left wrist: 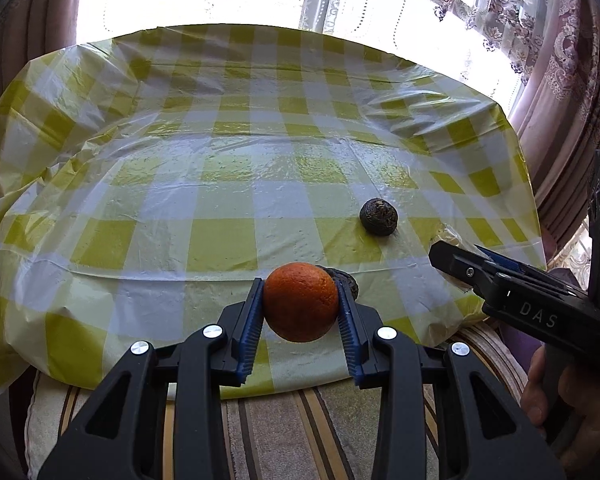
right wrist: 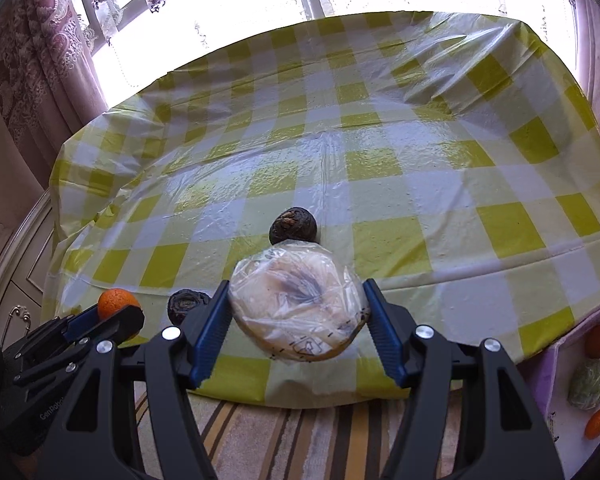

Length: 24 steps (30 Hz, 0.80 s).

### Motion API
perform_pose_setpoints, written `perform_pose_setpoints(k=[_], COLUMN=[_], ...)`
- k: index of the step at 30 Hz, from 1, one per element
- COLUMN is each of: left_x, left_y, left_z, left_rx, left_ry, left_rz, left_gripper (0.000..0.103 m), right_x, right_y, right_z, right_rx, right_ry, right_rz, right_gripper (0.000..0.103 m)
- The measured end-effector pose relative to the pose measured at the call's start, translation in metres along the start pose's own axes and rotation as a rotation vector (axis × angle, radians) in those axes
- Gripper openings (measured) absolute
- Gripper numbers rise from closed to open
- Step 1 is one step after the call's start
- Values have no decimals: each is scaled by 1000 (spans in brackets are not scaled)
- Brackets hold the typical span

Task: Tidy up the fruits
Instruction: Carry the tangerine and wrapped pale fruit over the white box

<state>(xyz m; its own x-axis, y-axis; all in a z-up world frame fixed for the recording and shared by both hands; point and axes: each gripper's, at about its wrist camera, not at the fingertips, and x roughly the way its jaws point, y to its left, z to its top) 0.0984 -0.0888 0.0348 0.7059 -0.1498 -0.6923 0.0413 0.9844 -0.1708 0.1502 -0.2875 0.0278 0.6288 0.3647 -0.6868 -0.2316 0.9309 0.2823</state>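
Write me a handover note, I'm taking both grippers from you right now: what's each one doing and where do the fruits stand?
Left gripper: shut on the orange, lifted off the cloth.
Right gripper: shut on the plastic-wrapped round fruit, also lifted.
On the checked tablecloth: two dark round fruits.
On the side surface at right: two oranges and a wrapped greenish fruit.
Left: place both held fruits, then the dark ones.

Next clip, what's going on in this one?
A person is sorting fruit at a table with a yellow checked cloth, using tongs in each hand. The left tongs grip an orange; the right tongs grip a round pale fruit wrapped in clear plastic. Two dark round fruits sit on the cloth.
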Motion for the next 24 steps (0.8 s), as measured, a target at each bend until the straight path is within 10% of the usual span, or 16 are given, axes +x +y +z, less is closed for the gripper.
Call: perform_pose_setpoints(k=[24], left_x=[13], left_y=[-116], left_z=[-9], left_rx=[201], left_ry=[26], left_rz=[-117], left_gripper=[34], right_x=[-78], right_y=[-142], right_z=[-28], right_rx=[156], right_ry=[-68], right_rz=[-202], right_gripper=[65])
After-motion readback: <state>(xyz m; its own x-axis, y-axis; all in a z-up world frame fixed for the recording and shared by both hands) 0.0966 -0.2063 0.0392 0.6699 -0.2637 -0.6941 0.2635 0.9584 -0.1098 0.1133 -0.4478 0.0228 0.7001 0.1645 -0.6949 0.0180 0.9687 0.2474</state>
